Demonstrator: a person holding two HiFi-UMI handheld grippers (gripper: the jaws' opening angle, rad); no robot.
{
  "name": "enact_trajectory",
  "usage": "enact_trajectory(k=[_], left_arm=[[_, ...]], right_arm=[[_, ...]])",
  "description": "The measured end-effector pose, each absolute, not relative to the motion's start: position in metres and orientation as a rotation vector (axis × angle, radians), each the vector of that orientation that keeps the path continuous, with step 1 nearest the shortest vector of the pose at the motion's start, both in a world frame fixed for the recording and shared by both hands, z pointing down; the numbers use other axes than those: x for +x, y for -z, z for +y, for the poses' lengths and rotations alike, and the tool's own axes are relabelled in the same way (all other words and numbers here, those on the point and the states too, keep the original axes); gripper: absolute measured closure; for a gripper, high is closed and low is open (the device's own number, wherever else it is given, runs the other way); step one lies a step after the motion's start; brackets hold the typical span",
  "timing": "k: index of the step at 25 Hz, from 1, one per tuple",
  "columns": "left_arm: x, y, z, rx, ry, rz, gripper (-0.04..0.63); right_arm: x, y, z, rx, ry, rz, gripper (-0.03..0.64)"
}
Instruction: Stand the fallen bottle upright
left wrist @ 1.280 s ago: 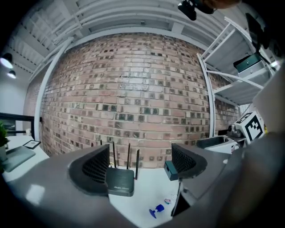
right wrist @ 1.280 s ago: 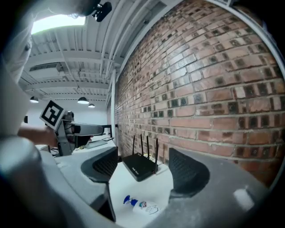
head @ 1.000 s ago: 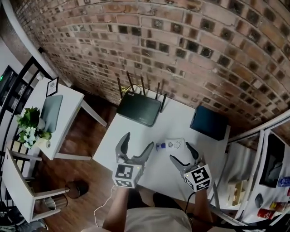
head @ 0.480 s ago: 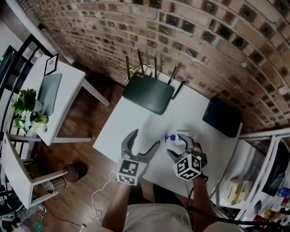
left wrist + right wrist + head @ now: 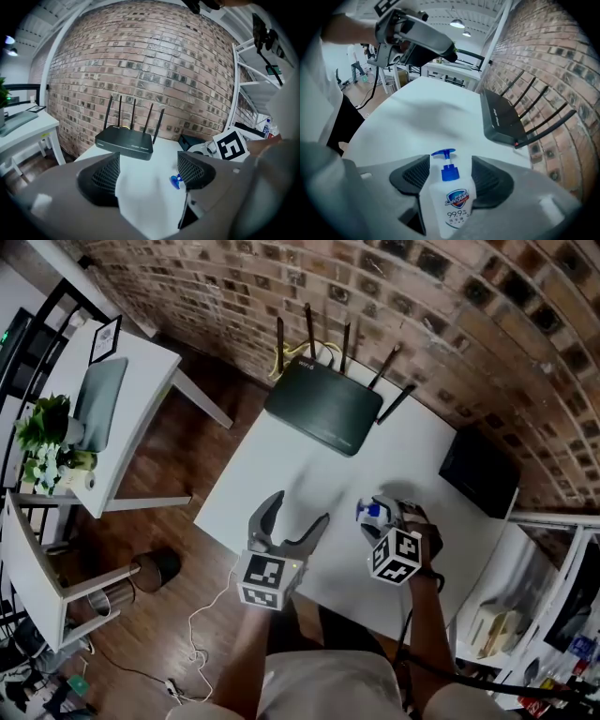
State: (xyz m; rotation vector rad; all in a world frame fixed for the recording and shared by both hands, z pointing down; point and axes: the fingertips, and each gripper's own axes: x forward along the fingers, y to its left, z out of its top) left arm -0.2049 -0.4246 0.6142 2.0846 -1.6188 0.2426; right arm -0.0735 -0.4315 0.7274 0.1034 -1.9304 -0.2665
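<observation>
- the bottle reads "safeguard" on a blue and red badge, with "99.9%" under it; the smaller print below is too fine to read.
- it is white with a blue pump and lies on its side on the white surface, pump end pointing away from the right gripper and towards the left one.
- the right fingers have just been closing with the bottle between them, and the pads now sit against its two sides just below the shoulder.
- the left gripper has its fingers apart; they too have just been closing, with only bare surface between them.
- the pump's tip shows just beside the inner face of the left gripper's right-hand finger, a little beyond it.
- each gripper carries a cube with black and white square markers.
- beyond both sets of fingers stands a black router with four antennas, at the surface's far edge by the brick wall; the pale lettering on it cannot be read.
- a black box sits well off to the right of the right fingers, near the far right corner.
- between the fingers and the router the surface is open; its near edge runs just behind the left gripper.
</observation>
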Motion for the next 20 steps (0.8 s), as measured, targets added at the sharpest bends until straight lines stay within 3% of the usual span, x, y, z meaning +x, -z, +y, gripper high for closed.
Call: enact_trajectory(k=[8,20], left_arm=[[-0.222,-0.618,-0.425,2.048,-0.233,-1.640,0.215],[-0.227,-0.616,-0.419,2.037,-0.222,-1.647,0.238]], right_arm=[[-0.081,-0.749,-0.436,-0.004,0.276,-1.826,0.486],[-0.087,-0.761,-0.436,-0.016,0.266,-1.796,0.542]])
